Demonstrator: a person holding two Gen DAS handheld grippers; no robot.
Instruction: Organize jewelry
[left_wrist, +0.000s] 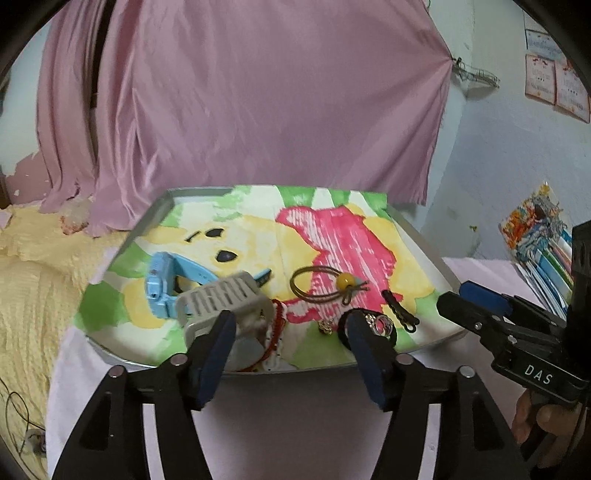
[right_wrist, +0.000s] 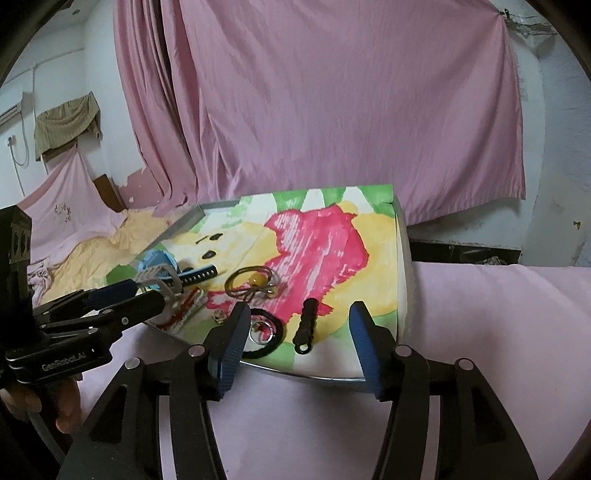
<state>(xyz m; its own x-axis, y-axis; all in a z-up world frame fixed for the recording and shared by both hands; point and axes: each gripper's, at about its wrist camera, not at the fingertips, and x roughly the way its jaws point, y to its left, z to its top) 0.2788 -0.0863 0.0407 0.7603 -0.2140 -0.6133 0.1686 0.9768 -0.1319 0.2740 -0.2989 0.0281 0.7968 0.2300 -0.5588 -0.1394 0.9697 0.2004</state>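
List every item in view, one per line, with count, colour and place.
tray: one, silver metal, on the pink-covered surface, lined with a cartoon print
watch: one, light blue, tray's left side
watch strap: one, grey, slotted, beside the blue watch
hair tie: one, brown with a yellow bead, tray centre
beaded bracelet: one, red and white, tray's near edge
hair clip: one, black, right of the rings
rings: silver, count unclear, on a black band
curtain: one, pink, behind the tray
left gripper: black with blue pads, open
right gripper: same, open
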